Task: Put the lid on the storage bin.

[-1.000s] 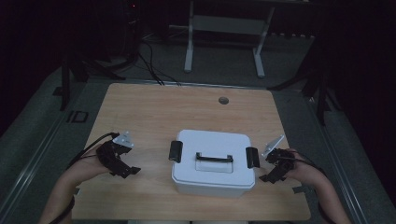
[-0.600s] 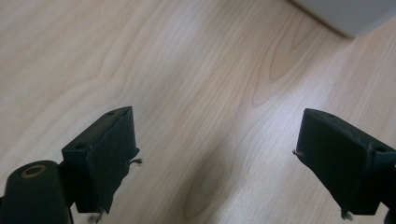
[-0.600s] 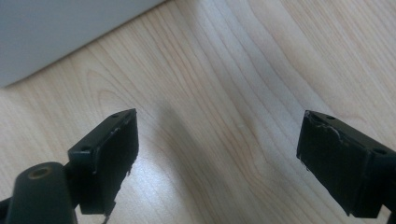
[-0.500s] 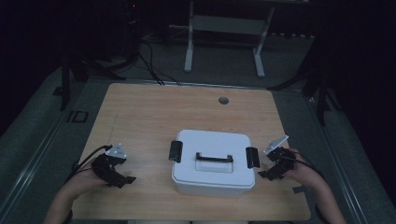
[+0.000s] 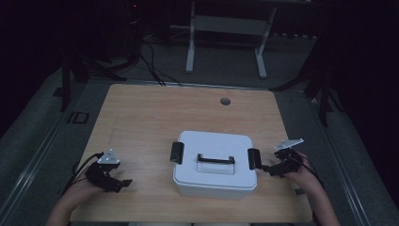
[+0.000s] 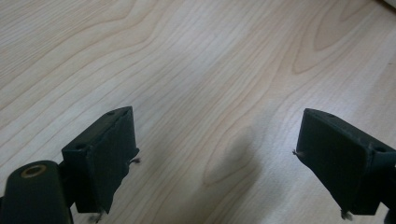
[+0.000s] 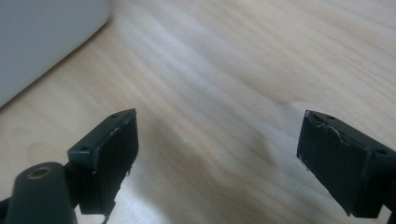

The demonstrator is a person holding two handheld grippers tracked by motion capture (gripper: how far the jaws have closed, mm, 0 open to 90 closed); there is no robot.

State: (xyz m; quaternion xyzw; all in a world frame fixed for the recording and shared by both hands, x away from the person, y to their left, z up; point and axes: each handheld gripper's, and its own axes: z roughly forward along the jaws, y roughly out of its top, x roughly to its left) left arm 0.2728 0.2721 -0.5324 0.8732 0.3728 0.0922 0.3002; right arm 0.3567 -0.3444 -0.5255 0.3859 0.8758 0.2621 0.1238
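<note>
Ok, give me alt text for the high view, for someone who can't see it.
A white lidded box with a black handle and black side latches sits on a wooden table. A person's hands hold the left claw apart at the table's near left and the right claw close beside the box's right latch; both open and empty.

The high view looks forward and down over the whole table [image 5: 141, 122]. Both gripper views sit close above its wood, a surface all three share.
</note>
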